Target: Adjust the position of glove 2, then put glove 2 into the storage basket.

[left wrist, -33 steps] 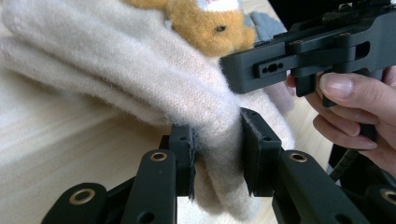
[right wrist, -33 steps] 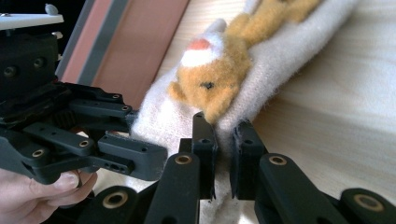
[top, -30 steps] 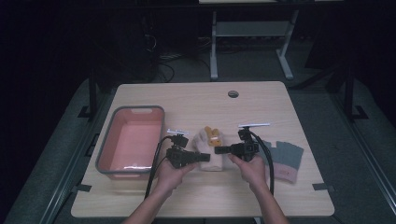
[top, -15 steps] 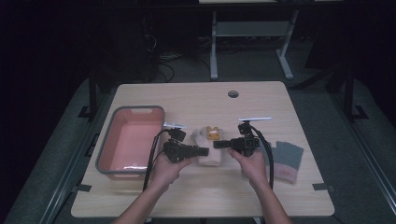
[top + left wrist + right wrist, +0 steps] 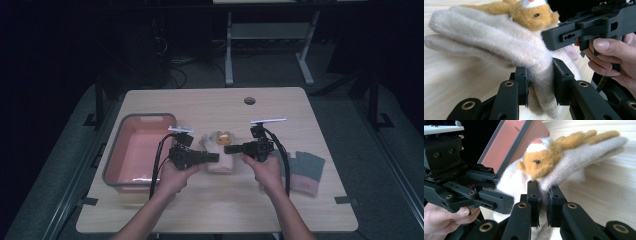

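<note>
Two grippers, left gripper point(image 5: 540, 85) and right gripper point(image 5: 543, 195), pinch the cream sock point(image 5: 506, 45); the high view adds a pink tub point(image 5: 131, 150).

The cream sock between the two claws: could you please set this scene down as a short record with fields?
item held: cream sock with a fuzzy orange animal face
left claw: shut on the sock's edge
right claw: shut on the sock's opposite edge
sock's position: stretched between both claws, above the table
bin: pink, grey-rimmed, beside the left claw
other socks: grey-green with pink bands, flat on the table beside the right hand
</note>
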Tool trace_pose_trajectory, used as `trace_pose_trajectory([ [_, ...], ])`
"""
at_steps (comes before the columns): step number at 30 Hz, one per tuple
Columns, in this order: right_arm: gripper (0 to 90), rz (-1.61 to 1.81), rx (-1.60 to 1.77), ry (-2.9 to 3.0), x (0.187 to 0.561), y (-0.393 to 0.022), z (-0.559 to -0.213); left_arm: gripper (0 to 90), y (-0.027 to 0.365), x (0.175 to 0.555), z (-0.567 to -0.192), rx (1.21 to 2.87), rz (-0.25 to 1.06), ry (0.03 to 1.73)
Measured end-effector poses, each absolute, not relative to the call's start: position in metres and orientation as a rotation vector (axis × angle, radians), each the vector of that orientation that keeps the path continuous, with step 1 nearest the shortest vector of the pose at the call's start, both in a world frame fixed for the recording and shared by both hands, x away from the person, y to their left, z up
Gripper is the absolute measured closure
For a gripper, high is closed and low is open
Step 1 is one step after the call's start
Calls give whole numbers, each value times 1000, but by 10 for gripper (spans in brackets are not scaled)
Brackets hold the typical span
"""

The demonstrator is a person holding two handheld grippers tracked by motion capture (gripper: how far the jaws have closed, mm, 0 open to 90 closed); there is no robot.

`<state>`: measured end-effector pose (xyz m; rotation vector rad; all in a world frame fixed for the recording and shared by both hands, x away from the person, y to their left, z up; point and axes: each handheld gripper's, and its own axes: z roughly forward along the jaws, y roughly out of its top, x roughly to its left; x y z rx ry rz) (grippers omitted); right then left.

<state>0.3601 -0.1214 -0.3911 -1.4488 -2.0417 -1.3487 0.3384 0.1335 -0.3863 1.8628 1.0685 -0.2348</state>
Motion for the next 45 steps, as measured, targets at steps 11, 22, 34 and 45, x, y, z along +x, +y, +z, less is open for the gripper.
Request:
trace_pose_trajectory([
  [11,827,-1364,-1434,-2048,364,-116,-381,691,140,343,-376,1866,-237,1056],
  [22,827,-1377,-1397,-2075,371,-110,-360,691,150,349,-359,1838,-240,1048],
  [34,827,-1387,-1377,-2097,383,-98,-341,693,162,361,-341,1832,-228,1036],
  [45,827,-1420,-1338,-2095,393,-86,-325,694,177,366,-327,1809,-226,1044],
])
